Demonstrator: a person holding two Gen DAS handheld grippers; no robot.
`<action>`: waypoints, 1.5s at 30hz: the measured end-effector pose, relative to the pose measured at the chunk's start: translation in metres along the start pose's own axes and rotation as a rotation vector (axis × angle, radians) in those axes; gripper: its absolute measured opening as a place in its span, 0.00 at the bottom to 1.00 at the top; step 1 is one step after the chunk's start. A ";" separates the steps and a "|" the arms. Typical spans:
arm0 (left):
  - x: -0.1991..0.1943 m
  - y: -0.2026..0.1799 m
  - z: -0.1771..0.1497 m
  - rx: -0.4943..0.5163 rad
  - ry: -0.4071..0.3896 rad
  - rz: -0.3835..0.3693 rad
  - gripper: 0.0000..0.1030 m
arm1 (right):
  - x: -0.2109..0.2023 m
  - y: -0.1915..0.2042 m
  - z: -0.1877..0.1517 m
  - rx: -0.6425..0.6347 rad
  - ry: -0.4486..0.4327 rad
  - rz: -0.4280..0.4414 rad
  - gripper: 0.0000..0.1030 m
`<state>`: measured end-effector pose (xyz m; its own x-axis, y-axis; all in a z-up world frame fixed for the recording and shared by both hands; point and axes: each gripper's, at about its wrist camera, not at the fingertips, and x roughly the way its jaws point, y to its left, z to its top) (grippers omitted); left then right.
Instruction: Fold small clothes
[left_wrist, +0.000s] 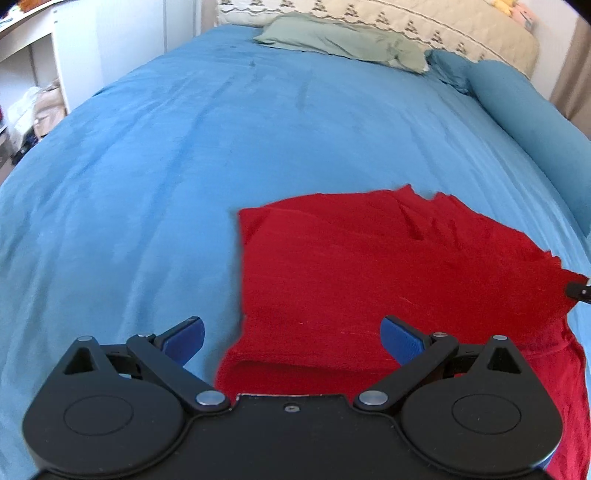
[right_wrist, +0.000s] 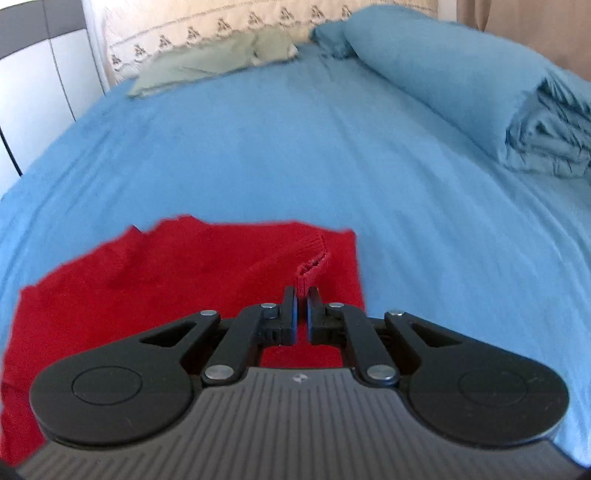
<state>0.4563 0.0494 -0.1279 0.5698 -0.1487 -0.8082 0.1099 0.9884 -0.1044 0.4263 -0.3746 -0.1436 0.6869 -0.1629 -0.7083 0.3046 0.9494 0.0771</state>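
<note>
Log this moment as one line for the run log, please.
stage: folding red garment on blue bed | right tongs: shut on ribbed cuff | left tongs: open, above garment edge

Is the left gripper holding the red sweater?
No, the left gripper hangs wide open above the red sweater, its blue pads touching nothing.

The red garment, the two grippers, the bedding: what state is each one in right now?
red garment: partly folded on the blue bedspread, ribbed cuff lifted.
right gripper: shut on the ribbed cuff.
left gripper: open, holding nothing, above the garment's near edge.
green pillow: lying flat, rumpled.
blue bolster: lying along the bed's side.
</note>
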 end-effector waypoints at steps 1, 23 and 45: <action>0.002 -0.003 0.000 0.010 0.001 0.000 1.00 | 0.005 -0.004 -0.003 0.013 0.009 -0.009 0.20; 0.052 -0.031 -0.021 0.171 0.062 -0.005 1.00 | 0.030 0.008 -0.034 -0.109 0.099 0.100 0.75; -0.112 0.000 -0.041 0.112 0.004 0.017 1.00 | -0.111 -0.040 -0.023 -0.076 -0.057 0.208 0.90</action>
<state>0.3597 0.0669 -0.0612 0.5694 -0.1321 -0.8113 0.1906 0.9813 -0.0260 0.3228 -0.3884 -0.0847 0.7665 0.0252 -0.6417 0.1035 0.9813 0.1622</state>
